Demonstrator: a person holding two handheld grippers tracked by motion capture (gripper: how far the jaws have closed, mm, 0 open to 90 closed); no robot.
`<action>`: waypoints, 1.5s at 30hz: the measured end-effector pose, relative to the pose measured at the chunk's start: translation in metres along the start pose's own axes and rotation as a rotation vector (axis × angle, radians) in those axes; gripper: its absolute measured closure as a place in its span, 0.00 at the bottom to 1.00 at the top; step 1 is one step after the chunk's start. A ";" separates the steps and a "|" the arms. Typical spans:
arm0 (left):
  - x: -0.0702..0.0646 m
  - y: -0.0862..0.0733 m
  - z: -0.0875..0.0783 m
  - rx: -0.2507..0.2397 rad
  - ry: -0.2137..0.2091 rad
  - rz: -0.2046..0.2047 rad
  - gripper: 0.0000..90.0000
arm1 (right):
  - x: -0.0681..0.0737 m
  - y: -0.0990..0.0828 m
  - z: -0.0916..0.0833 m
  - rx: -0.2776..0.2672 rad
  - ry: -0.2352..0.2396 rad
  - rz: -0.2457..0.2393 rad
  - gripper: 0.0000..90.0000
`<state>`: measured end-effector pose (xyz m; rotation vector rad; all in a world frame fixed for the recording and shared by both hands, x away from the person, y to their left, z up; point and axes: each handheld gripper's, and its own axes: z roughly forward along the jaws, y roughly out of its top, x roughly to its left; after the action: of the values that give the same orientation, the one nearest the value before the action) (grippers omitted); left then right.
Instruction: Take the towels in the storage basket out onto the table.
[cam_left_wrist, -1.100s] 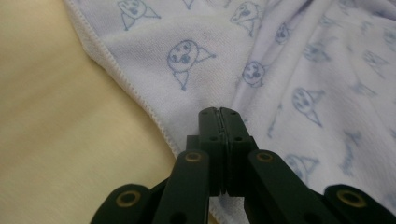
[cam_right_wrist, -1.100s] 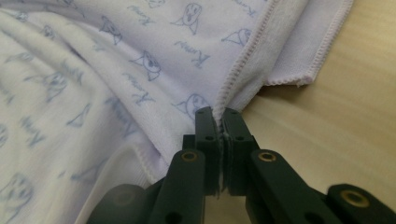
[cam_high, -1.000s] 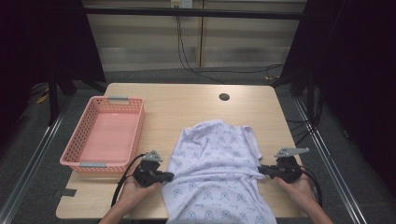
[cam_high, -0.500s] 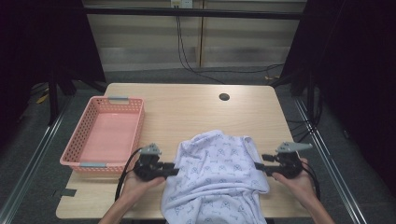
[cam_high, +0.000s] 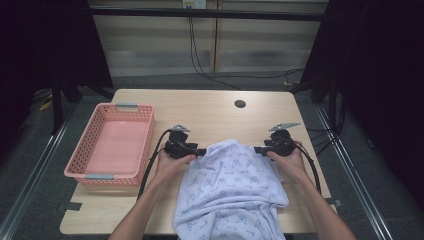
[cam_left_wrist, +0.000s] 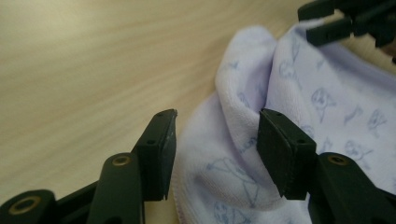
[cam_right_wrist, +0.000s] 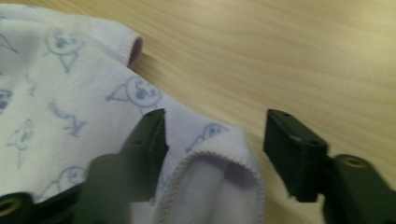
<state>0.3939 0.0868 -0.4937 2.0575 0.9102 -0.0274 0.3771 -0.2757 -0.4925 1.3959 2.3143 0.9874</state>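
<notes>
Two tools work a folding job here, and reading from the left comes first a pink basket (cam_high: 110, 145), standing empty at the left edge of the wooden surface (cam_high: 210, 107). Next is the left tool (cam_high: 200, 151), whose jaws have just been opening; they stand spread, with the cloth's rolled corner between them but not pinched. The white printed garment (cam_high: 230, 190) lies in the middle of the surface, its near part hanging over the front edge and its far edge doubled back toward the person. On the right, the right tool (cam_high: 259, 149) is likewise parted, a hemmed fold lying loose between its pads. The fold looks just laid and released. Next, both tools probably need to back off sideways without dragging the corners, then take fresh holds for another fold.
</notes>
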 end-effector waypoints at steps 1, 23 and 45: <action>-0.001 -0.003 0.003 0.014 -0.009 0.006 0.54 | -0.001 -0.002 0.002 0.007 0.005 0.011 0.64; -0.075 0.024 -0.087 -0.176 -0.064 0.248 0.94 | 0.035 0.037 -0.118 -0.394 0.176 -0.062 0.92; -0.074 -0.076 -0.100 -0.020 -0.118 0.148 0.76 | 0.072 -0.094 -0.119 -0.094 0.179 -0.123 0.61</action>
<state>0.2641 0.1421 -0.4597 2.0760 0.6821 -0.0593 0.2133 -0.2929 -0.4598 1.1578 2.4110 1.2093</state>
